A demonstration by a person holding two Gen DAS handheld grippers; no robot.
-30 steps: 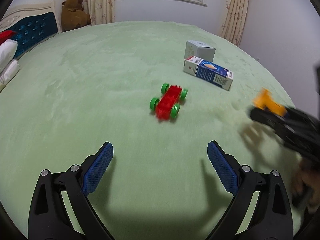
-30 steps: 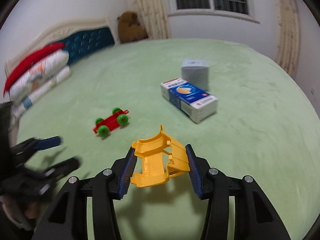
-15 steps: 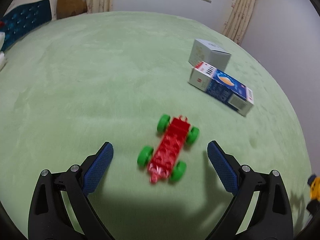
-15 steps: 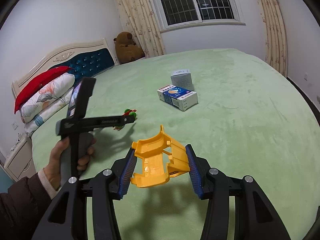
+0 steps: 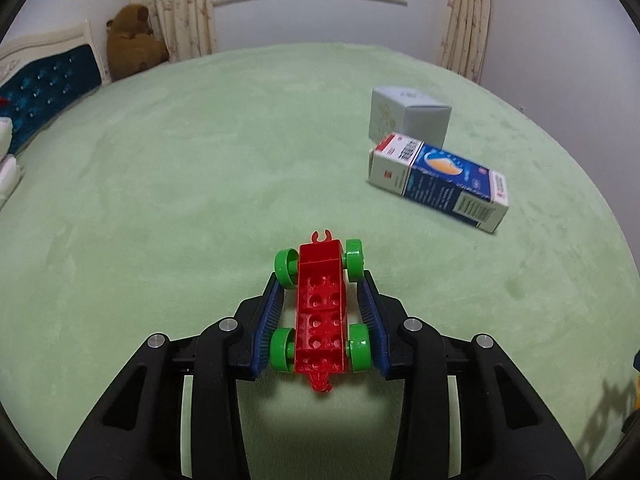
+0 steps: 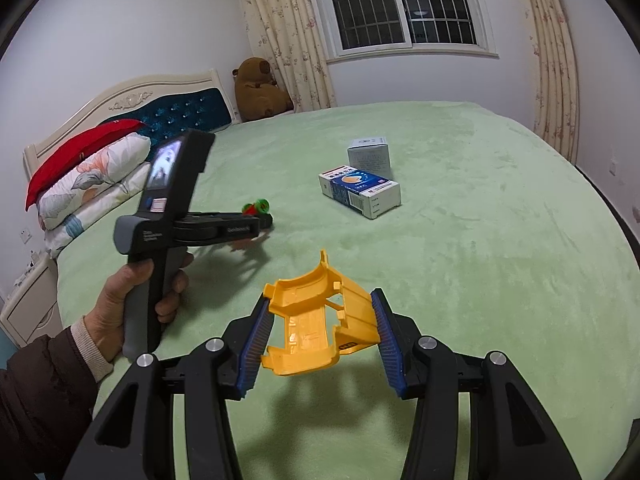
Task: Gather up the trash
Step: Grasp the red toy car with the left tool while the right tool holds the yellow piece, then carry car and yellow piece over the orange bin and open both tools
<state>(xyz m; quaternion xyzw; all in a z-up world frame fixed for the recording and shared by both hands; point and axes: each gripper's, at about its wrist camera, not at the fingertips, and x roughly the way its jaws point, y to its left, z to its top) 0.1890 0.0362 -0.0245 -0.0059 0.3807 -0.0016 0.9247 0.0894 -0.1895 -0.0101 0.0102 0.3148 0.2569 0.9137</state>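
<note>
Since a moment ago my left hand-held gripper has slid forward over the red toy car, and its jaws are closing, pads against the green wheels. Light, stiff plastic; wheels may roll, so the body grips better. My right hand-held gripper clamps a yellow plastic piece. Ahead-right lie a blue carton and grey box, clear of me.

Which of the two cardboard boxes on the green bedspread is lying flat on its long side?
The blue-and-white box with the red end lies flat on its long side, nearer the grippers. The plain pale grey box behind it stands upright.
</note>
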